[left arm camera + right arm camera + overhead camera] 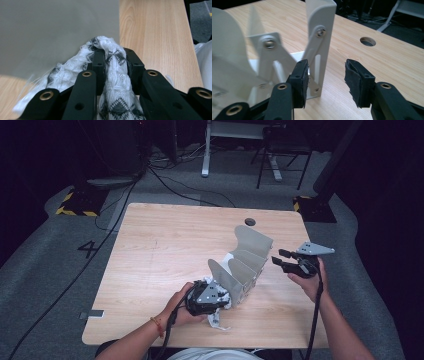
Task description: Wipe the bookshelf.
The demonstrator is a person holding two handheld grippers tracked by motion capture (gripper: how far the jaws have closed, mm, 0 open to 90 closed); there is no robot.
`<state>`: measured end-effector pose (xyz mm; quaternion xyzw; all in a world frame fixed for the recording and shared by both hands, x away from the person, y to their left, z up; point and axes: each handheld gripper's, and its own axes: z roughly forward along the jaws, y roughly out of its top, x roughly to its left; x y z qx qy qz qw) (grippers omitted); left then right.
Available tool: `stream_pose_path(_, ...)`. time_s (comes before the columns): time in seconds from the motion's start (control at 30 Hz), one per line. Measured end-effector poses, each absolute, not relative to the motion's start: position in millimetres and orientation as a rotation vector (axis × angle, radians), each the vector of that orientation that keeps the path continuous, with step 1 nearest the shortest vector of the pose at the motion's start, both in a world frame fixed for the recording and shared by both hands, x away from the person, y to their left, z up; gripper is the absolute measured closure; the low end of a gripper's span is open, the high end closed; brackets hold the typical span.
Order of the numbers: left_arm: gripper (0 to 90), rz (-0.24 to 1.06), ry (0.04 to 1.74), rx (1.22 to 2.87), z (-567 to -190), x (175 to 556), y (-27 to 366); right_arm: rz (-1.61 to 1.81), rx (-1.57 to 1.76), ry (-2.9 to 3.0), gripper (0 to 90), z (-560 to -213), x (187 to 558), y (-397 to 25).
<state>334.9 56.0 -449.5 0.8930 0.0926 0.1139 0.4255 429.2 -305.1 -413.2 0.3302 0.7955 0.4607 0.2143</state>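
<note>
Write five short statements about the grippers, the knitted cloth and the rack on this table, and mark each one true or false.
1. The left gripper is shut on the knitted cloth. True.
2. The right gripper clamps the rack. False: its jaws stand open, with nothing between them.
3. The rack stands on the wooden table. True.
4. The cloth is plain red. False: it is white with a dark grey pattern.
5. The table has a round hole beyond the rack. True.
</note>
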Motion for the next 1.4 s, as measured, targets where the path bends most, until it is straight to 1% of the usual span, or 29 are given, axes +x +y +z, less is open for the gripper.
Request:
stream_pose_path(0.1, 74.3, 0.296, 0.272, 2.214, -447.5, 333.3, 73.2, 1.320, 0.881, 2.173, 54.2, -402.3, 411.4, -311.7)
stream_pose_path(0.23, 74.1, 0.306, 0.342, 2.225, -451.9, 334.6, 96.3, 1.351, 0.799, 2.170, 55.3, -385.5, 392.5, -309.4)
stream_pose_path(0.33, 73.7, 0.294, 0.388, 2.264, -460.7, 337.5, 109.9, 1.383, 0.764, 2.175, 55.7, -374.1, 381.8, -303.9)
stream_pose_path(0.43, 72.6, 0.326, 0.412, 2.345, -468.9, 339.3, 117.0, 1.395, 0.707, 2.202, 55.7, -364.0, 370.8, -292.0)
stream_pose_path(0.5, 70.5, 0.330, 0.454, 2.348, -472.7, 341.4, 121.2, 1.402, 0.663, 2.229, 55.6, -359.5, 365.5, -282.1)
stream_pose_path(0.63, 63.6, 0.329, 0.516, 2.351, -478.3, 346.7, 123.3, 1.405, 0.580, 2.288, 54.8, -355.0, 358.8, -260.6)
stream_pose_path(0.73, 52.3, 0.314, 0.577, 2.363, -486.2, 351.4, 119.8, 1.364, 0.533, 2.354, 54.2, -355.0, 359.3, -246.2)
stream_pose_path(0.83, 43.6, 0.328, 0.632, 2.370, -491.9, 354.4, 115.7, 1.329, 0.509, 2.395, 54.3, -358.0, 364.7, -236.4)
stream_pose_path(0.93, 38.5, 0.338, 0.672, 2.360, -492.5, 357.4, 114.2, 1.301, 0.521, 2.430, 54.5, -361.4, 371.4, -229.7)
stream_pose_path(1.03, 34.8, 0.308, 0.719, 2.325, -495.3, 362.2, 115.8, 1.298, 0.562, 2.435, 55.6, -363.1, 377.7, -225.5)
stream_pose_path(1.13, 35.2, 0.304, 0.749, 2.308, -496.0, 366.1, 117.1, 1.256, 0.589, 2.461, 57.0, -365.0, 384.5, -218.4)
stream_pose_path(1.2, 40.1, 0.317, 0.765, 2.316, -494.3, 367.8, 117.7, 1.213, 0.606, 2.480, 60.0, -366.3, 389.8, -213.7)
stream_pose_path(1.23, 44.5, 0.321, 0.769, 2.315, -494.2, 367.9, 118.0, 1.200, 0.625, 2.489, 63.7, -367.5, 393.8, -210.9)
stream_pose_path(1.33, 49.6, 0.329, 0.766, 2.312, -494.0, 368.8, 120.6, 1.185, 0.660, 2.526, 65.5, -369.9, 400.4, -206.5)
stream_pose_path(1.4, 53.6, 0.327, 0.760, 2.316, -493.6, 369.6, 122.5, 1.166, 0.668, 2.552, 70.9, -370.6, 403.0, -201.3)
